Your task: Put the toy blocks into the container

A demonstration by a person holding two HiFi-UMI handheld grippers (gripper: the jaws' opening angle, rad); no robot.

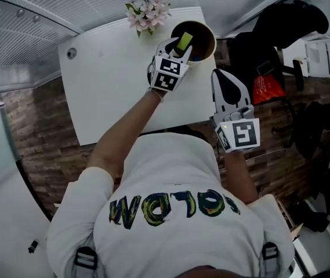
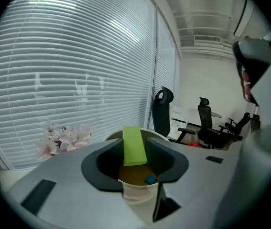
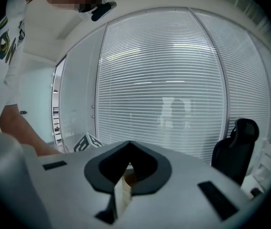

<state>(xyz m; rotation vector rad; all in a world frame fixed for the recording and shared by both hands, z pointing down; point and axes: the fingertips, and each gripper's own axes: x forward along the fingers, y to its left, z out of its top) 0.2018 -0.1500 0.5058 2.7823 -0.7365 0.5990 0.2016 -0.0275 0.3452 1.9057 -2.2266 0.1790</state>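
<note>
Flowers (image 1: 147,13) stand at the far edge of the white bench (image 1: 112,80), just beside the round container (image 1: 208,30). Dark office chairs (image 1: 286,22) stand off the bench to the right. Nothing blocks the container mouth. The left tool (image 1: 182,46) grips a green block (image 1: 184,41) upright between its jaws, directly over the opening. A small blue block (image 2: 150,179) lies inside. The right tool (image 1: 221,77) hangs beyond the bench's near edge, jaw tips together, empty.
</note>
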